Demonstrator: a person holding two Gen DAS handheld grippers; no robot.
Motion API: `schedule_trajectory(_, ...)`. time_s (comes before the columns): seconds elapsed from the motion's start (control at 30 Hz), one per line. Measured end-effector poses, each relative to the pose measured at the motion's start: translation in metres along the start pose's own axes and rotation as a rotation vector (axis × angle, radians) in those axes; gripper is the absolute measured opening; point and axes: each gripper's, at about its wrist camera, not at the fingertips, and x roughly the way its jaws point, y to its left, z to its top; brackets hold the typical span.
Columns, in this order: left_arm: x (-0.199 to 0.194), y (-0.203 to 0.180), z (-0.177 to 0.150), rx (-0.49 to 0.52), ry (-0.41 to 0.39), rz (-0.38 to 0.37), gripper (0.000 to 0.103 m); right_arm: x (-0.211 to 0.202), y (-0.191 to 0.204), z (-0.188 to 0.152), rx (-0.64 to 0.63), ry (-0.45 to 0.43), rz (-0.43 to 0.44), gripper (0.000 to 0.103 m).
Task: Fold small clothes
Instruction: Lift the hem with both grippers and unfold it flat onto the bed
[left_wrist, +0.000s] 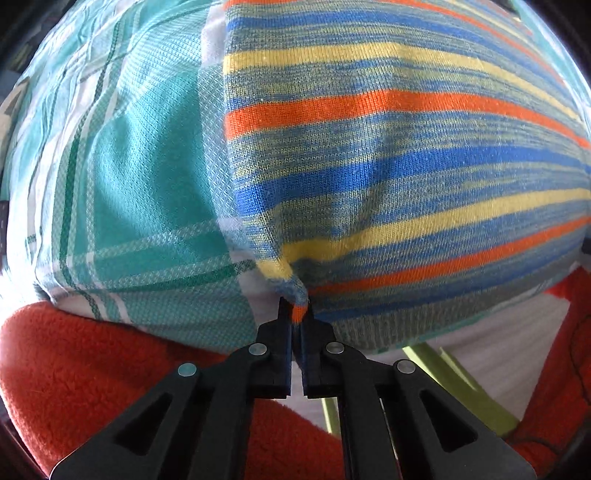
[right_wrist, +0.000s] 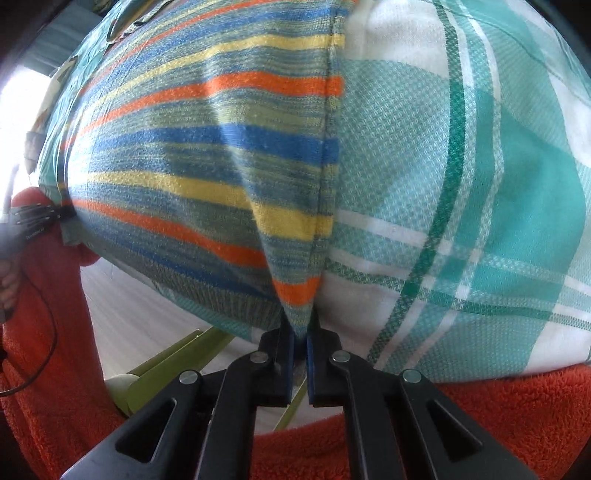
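Observation:
A small knitted garment with blue, yellow, orange and grey-green stripes (left_wrist: 388, 155) lies on a teal and white checked cloth (left_wrist: 147, 184). My left gripper (left_wrist: 297, 308) is shut on the garment's near left corner, the fabric pinched into a peak between the pads. The garment also fills the left of the right wrist view (right_wrist: 207, 177). My right gripper (right_wrist: 300, 323) is shut on its near right corner beside the side seam. The left gripper shows small at the far left of the right wrist view (right_wrist: 40, 218).
The checked cloth (right_wrist: 461, 192) covers the table, whose near edge runs just in front of both grippers. An orange fleece sleeve (left_wrist: 74, 369) and lap (right_wrist: 480, 424) lie below the edge. A green chair frame (left_wrist: 454, 384) stands on a pale floor underneath.

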Motion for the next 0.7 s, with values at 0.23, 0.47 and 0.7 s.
schedule_trajectory(0.23, -0.007, -0.017, -0.024, 0.018, -0.012, 0.028, 0.007, -0.009, -0.007, 0.0, 0.008, -0.013, -0.015, 0.005)
schedule_trajectory(0.47, -0.025, -0.026, -0.035, 0.029, -0.054, 0.07, 0.068, -0.037, 0.001, -0.01, 0.033, -0.048, -0.057, 0.047)
schedule_trajectory(0.7, -0.081, -0.029, -0.064, 0.005, -0.197, 0.063, 0.078, -0.099, -0.01, -0.023, 0.033, -0.157, -0.195, 0.057)
